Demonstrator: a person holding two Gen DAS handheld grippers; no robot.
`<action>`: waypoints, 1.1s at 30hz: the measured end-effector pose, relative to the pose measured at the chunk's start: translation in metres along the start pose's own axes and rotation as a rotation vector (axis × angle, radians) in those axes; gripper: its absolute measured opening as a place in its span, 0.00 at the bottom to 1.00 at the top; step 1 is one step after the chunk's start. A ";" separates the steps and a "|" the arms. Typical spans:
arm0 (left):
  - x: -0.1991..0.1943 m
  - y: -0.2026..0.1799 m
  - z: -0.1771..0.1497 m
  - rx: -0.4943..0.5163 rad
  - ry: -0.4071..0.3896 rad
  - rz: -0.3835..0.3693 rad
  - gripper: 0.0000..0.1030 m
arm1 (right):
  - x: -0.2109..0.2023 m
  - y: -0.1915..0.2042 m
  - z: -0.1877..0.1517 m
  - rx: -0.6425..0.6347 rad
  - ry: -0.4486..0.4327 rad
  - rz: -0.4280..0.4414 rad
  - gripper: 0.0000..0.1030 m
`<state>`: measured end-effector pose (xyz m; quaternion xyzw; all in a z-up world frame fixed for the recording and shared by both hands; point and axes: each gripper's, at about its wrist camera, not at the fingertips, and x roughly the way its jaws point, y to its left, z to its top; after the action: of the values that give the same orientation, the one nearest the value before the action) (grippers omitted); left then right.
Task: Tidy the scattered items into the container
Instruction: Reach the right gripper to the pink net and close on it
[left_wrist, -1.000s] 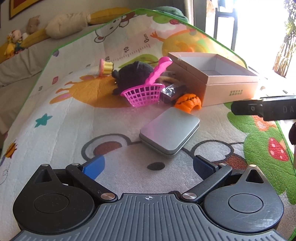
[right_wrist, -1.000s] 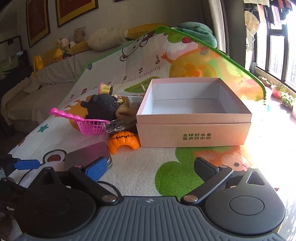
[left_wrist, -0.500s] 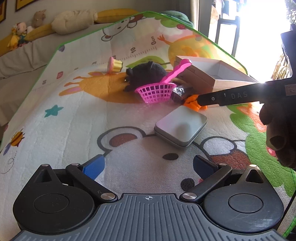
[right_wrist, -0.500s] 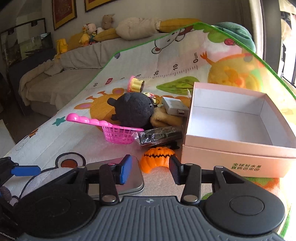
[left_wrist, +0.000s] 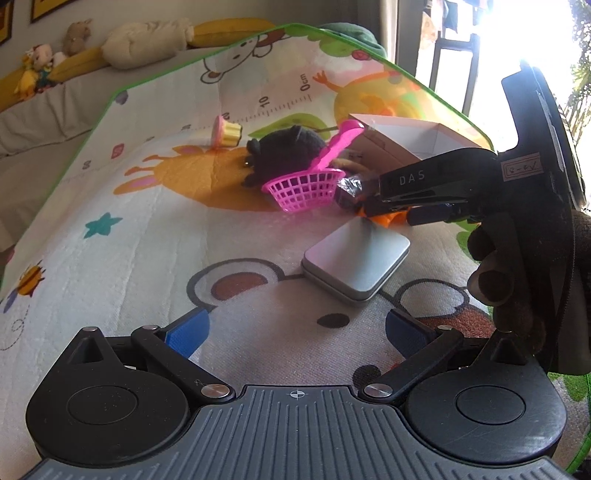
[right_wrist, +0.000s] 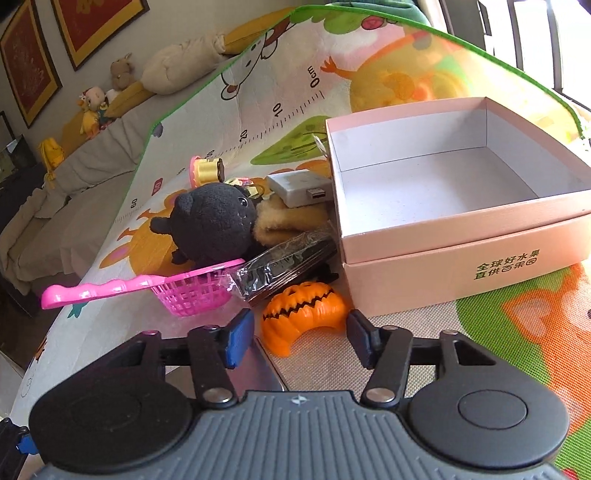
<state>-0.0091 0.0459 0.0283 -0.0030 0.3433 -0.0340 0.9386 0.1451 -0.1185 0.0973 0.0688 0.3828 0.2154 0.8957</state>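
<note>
An orange pumpkin toy (right_wrist: 303, 314) lies on the play mat just in front of the open pink box (right_wrist: 443, 236). My right gripper (right_wrist: 300, 338) straddles it, one blue pad on each side. The jaws are opening and the pads do not press on the pumpkin. In the left wrist view the right gripper (left_wrist: 373, 195) reaches in from the right and mostly hides the pumpkin (left_wrist: 388, 219). My left gripper (left_wrist: 295, 328) is open and empty above the mat, short of a flat metal tin (left_wrist: 356, 262).
Left of the box lie a pink toy basket (right_wrist: 192, 295), a black plush (right_wrist: 214, 221), a wrapped dark packet (right_wrist: 288, 262), a tan plush (right_wrist: 284, 221), a white adapter (right_wrist: 299, 186) and a yellow spool (right_wrist: 207, 170). A sofa with soft toys borders the mat.
The right gripper swung left and down from facing the box to the pumpkin, and its jaws narrowed around it. In the left wrist view it came in from the right. The left gripper hardly moved.
</note>
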 end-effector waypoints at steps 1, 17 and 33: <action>-0.002 -0.001 0.002 0.005 -0.008 0.003 1.00 | -0.002 -0.002 -0.001 -0.004 -0.001 0.007 0.45; 0.014 -0.016 0.065 0.013 -0.218 0.072 1.00 | -0.082 -0.072 -0.064 -0.058 -0.117 -0.038 0.20; 0.010 0.020 0.064 0.023 -0.177 0.242 0.32 | -0.085 -0.077 -0.066 -0.014 -0.153 -0.029 0.37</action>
<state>0.0413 0.0642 0.0705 0.0464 0.2568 0.0758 0.9624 0.0714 -0.2273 0.0852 0.0735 0.3126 0.1994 0.9258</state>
